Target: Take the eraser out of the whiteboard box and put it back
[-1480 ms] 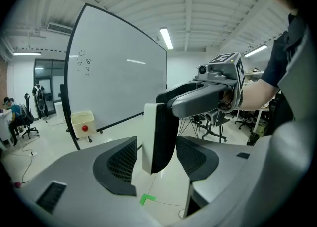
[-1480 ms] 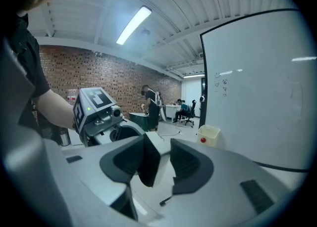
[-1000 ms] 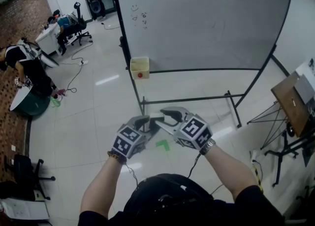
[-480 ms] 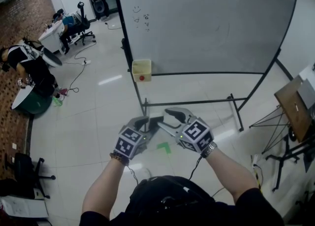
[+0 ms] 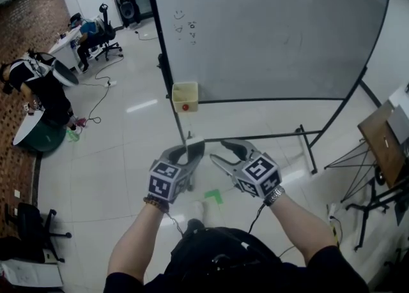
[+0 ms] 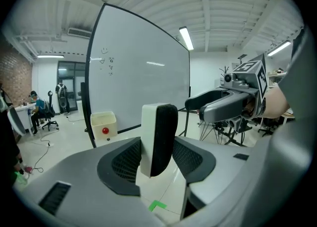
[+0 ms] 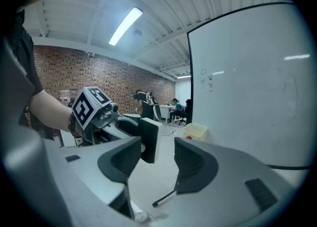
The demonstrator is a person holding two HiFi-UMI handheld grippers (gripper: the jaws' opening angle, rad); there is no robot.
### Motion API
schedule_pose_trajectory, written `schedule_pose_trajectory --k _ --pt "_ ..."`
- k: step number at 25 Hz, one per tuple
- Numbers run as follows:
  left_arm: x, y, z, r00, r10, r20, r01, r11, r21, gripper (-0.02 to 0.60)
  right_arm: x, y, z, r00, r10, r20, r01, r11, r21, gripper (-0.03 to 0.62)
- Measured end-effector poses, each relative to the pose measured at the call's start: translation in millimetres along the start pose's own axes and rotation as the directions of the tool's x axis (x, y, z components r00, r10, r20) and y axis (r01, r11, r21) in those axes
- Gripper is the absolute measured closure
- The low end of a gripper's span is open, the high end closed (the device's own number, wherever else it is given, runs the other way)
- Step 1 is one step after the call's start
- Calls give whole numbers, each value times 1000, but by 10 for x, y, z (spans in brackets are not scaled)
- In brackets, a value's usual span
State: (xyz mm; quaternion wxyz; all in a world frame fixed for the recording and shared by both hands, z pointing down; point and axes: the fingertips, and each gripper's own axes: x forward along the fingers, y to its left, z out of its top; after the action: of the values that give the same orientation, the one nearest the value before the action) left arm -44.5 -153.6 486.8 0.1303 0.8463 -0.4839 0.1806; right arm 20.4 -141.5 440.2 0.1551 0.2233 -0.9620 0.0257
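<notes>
Wide office room, glossy pale floor [image 5: 115, 157] all round, brick wall [image 5: 19, 17] along the left. Filling the upper middle: big whiteboard [image 5: 268, 30] on a black frame [image 5: 255, 134], with a few small scribbles [image 5: 184, 23] near its upper left corner. Off to the left, well away from the board: several people [image 5: 38, 90], some seated. At the right edge: brown panel [image 5: 377, 135] on a stand.

Low in the head view, side by side in front of the board's frame: both tongs, held out at arm's length. Left gripper [image 5: 192, 150] clamped on the eraser [image 6: 158, 137], pads pressing its two broad sides, marker cube [image 5: 163, 182] turned toward the camera. Right gripper [image 5: 217, 151] gaping wide with nothing between the pads, having just eased a little inward; tips close to the left one's but not touching.

Hung on the frame's left post at the board's lower left corner: pale yellow whiteboard box [image 5: 185, 96], with a red dot [image 5: 185, 106] showing on it; on its face or inside, hard to tell.

Out of that box and well apart from it: the eraser, upright between the left jaws, white back to one side, black felt to the other, upper part standing clear above the pads. Down on the floor beneath the tongs: small green tape mark [image 5: 213, 195].
</notes>
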Motion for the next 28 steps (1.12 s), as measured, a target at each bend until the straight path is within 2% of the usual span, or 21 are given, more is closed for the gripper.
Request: schedule_pose_trajectory --k 16,28 --pt "628 1107 417 999 47 26 -47 999 2 390 802 -716 16 998 -57 -41 59 996 60 387" --pt "1084 1878 732 998 57 15 -59 990 128 390 1407 -1139 84 992 -104 -65 111 988 103 430"
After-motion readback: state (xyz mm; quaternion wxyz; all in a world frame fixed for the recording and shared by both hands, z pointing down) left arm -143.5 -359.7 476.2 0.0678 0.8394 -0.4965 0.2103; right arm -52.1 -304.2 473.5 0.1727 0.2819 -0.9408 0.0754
